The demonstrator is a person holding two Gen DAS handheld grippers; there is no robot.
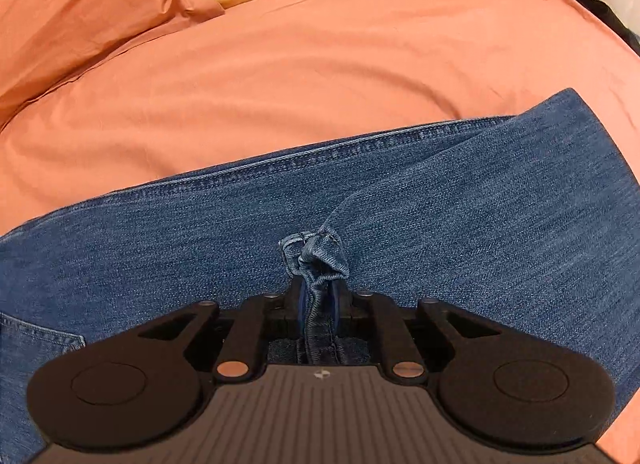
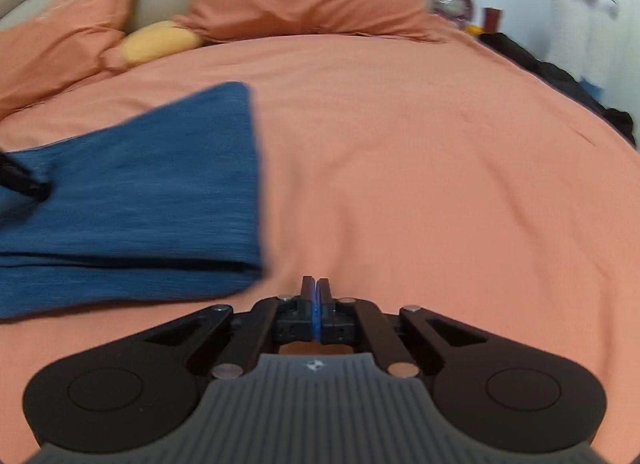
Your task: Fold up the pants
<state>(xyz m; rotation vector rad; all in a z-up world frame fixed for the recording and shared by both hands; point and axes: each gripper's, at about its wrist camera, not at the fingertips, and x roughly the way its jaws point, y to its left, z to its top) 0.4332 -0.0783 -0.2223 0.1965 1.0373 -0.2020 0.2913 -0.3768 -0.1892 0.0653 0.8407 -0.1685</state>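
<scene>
Jeans (image 1: 440, 200) lie crosswise, left gripper (image 1: 316, 296) pinching them, right gripper (image 2: 316, 290) closed empty.

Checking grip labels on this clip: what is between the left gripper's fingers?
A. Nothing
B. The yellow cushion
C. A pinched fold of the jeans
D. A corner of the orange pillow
C: in the left wrist view the left gripper is closed on a bunched denim fold of the jeans.
</scene>
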